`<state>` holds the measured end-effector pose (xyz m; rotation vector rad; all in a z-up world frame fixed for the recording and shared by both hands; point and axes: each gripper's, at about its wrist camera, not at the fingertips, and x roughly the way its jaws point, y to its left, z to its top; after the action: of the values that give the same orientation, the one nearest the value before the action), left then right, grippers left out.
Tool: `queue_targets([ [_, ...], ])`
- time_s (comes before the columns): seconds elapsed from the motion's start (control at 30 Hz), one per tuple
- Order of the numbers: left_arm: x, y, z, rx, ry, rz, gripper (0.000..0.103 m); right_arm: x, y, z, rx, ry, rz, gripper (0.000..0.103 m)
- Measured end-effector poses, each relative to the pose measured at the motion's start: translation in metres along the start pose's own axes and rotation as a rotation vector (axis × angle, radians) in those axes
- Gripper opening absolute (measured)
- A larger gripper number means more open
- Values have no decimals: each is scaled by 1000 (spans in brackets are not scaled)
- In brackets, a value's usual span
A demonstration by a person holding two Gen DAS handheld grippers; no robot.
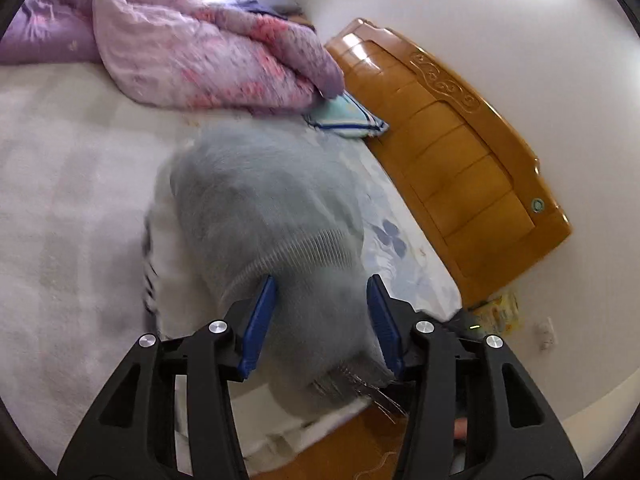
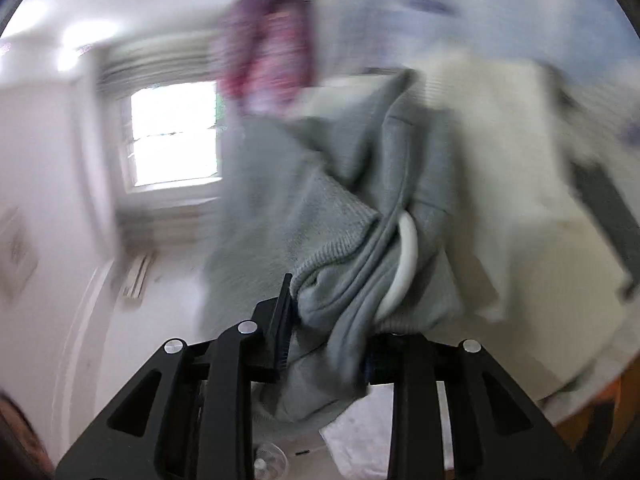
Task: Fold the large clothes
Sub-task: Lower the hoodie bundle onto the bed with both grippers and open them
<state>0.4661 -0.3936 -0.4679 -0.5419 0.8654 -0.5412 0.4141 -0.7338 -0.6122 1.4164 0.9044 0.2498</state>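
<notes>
A large grey knitted sweater (image 1: 264,216) with a cream-white panel lies bunched on the bed near its edge. My left gripper (image 1: 322,300) has its blue-padded jaws spread wide on either side of the sweater's ribbed grey end, which fills the gap between them. In the right wrist view, which is motion-blurred, my right gripper (image 2: 328,320) has a thick bunch of the grey sweater (image 2: 352,240) and a white cord loop (image 2: 404,256) between its jaws. The jaws press the cloth from both sides.
The bed (image 1: 60,200) has a pale sheet. A pink and purple quilt (image 1: 192,52) and a blue-trimmed pillow (image 1: 348,116) lie at its head by the wooden headboard (image 1: 460,140). A bright window (image 2: 176,136) and white wall show in the right view. Wooden floor (image 1: 340,448) lies below.
</notes>
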Motion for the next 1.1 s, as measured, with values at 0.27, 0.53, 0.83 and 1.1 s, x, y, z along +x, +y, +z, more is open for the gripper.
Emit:
queue_targets([
  [0.27,-32,30,-5,-70,50,79,50,-4,26,-16,-167,44,-274,59],
  [0.53,6,59,39,-105,77,147,60,-25,111,-62,-652,30,-499,62],
  [0.83,31,57,64,-25,80,193,63,105,140,-82,-991,199,-600,62],
  [1.1,55,92,75,-61,113,244,63,156,120,-57,-911,248,-606,77],
])
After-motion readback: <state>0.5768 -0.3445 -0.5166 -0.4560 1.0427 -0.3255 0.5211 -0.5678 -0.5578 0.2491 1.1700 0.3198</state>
